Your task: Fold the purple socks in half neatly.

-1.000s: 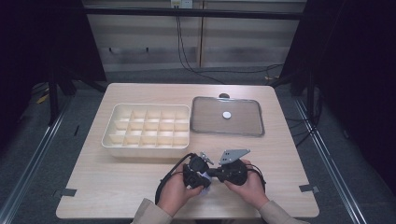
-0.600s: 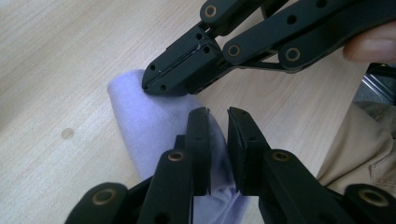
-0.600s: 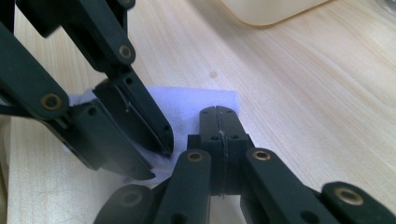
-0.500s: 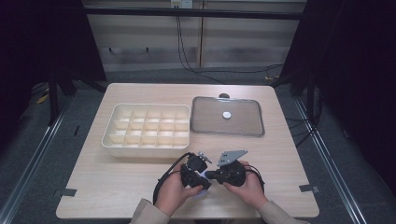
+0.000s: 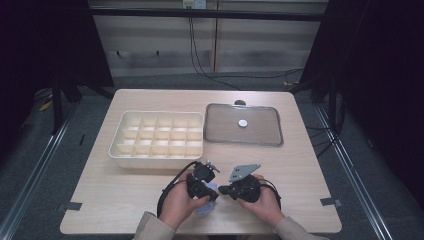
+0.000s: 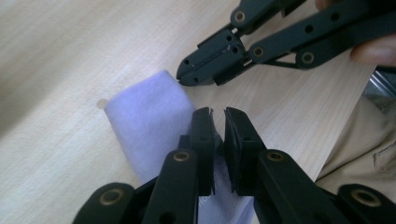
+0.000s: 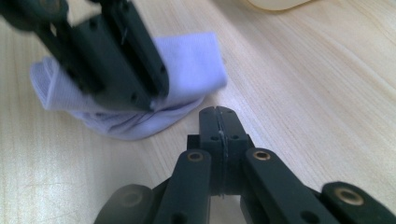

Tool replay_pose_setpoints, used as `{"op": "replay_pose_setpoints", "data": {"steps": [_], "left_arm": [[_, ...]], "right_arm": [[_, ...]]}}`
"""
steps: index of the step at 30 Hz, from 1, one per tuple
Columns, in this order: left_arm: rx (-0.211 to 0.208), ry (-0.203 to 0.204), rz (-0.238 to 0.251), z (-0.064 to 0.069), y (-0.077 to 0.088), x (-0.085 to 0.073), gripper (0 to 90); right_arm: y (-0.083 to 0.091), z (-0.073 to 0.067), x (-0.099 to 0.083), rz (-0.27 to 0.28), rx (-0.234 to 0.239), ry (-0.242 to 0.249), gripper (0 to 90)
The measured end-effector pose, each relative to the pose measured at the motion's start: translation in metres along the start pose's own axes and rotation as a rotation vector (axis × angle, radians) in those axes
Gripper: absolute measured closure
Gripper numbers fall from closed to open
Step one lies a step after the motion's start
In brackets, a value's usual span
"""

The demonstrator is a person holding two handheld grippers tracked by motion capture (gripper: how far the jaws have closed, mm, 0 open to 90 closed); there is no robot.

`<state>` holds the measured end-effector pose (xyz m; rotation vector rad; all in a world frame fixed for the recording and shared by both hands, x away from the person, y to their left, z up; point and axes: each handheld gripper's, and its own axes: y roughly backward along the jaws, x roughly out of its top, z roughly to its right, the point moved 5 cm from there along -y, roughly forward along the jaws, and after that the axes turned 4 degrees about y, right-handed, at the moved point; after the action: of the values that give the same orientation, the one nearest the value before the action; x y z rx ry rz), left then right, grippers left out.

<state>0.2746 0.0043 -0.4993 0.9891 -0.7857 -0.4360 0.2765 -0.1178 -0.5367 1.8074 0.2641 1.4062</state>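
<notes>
The wooden worktop (image 5: 125,200) carries a cream divided tray (image 5: 157,137) and a grey lid (image 5: 245,125) toward its far edge. At the near edge lies a folded pale lilac cloth (image 6: 144,121). The left tongs (image 6: 218,116), which have just been closing, pinch its fold. The right tongs (image 7: 218,116), clenched empty, rest just beside it.
</notes>
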Motion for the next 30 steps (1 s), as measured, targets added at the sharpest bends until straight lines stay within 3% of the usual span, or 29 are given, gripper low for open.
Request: {"op": "replay_pose_setpoints", "data": {"steps": [5,13,30], "left_arm": [[0.002,-0.032,-0.022,0.002,-0.003,-0.003,86.6],[0.006,-0.041,-0.017,0.004,-0.002,-0.004,86.8],[-0.004,-0.039,0.015,0.003,0.003,-0.013,84.2]], "right_arm": [[0.005,0.004,0.002,0.032,-0.022,-0.014,90.0],[0.017,0.003,0.021,0.103,-0.013,-0.013,90.0],[-0.006,-0.002,0.035,0.082,0.04,0.028,89.7]]}}
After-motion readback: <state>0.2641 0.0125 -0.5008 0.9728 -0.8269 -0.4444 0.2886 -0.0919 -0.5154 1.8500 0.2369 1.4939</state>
